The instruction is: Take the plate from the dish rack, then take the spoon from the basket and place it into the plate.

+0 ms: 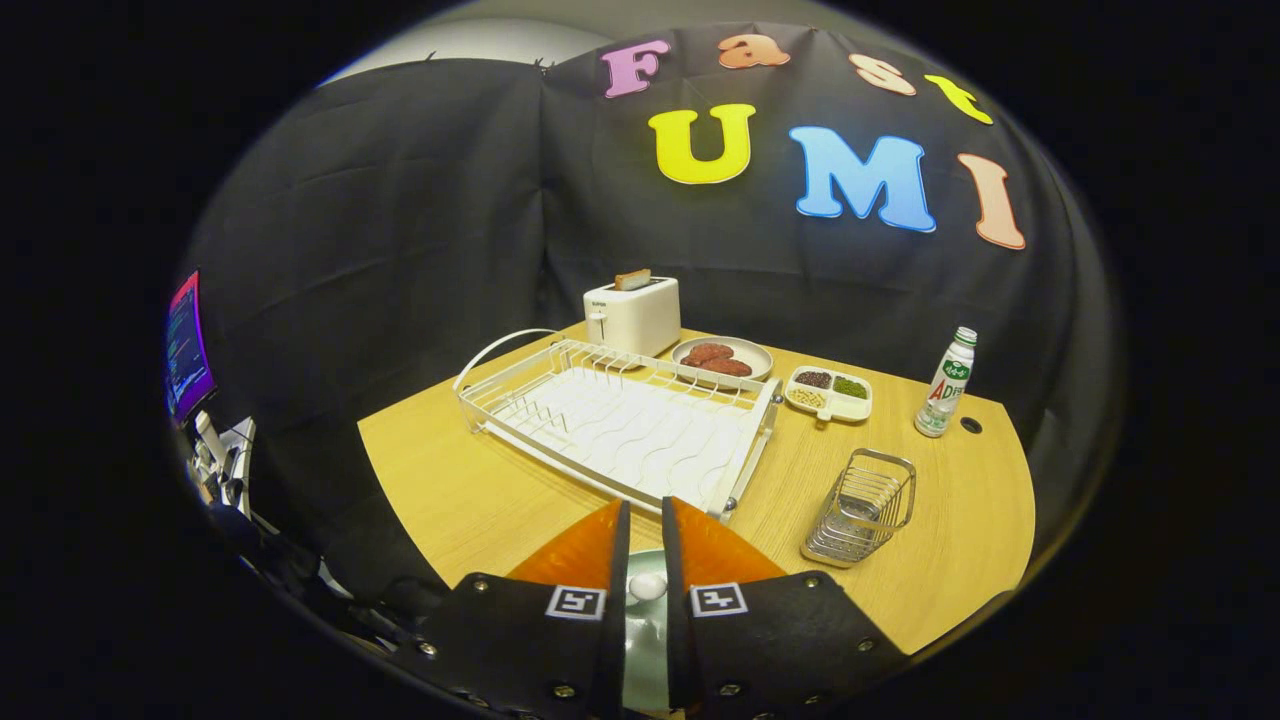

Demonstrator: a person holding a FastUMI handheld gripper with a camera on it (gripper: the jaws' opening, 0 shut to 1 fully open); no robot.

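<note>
My gripper [646, 540] hangs low over the wooden table's near side, fingers drawn close with only a narrow gap. A small white rounded piece, the spoon [647, 585], fills that gap and both fingers press on it. Under the spoon, a strip of the pale green plate [645, 650] shows through the gap; the fingers hide the rest of the plate. Just beyond the fingertips lies the white wire dish rack [620, 420], with no dishes in it. The metal wire basket [862, 503] stands ahead to the right of the fingers and looks empty.
A white toaster [633, 313] with a slice of bread stands behind the rack. Beside it are a grey plate of brown food [722, 358], a divided snack tray [829, 392] and a bottle [946, 383]. A screen and equipment [190, 345] stand off the table's left.
</note>
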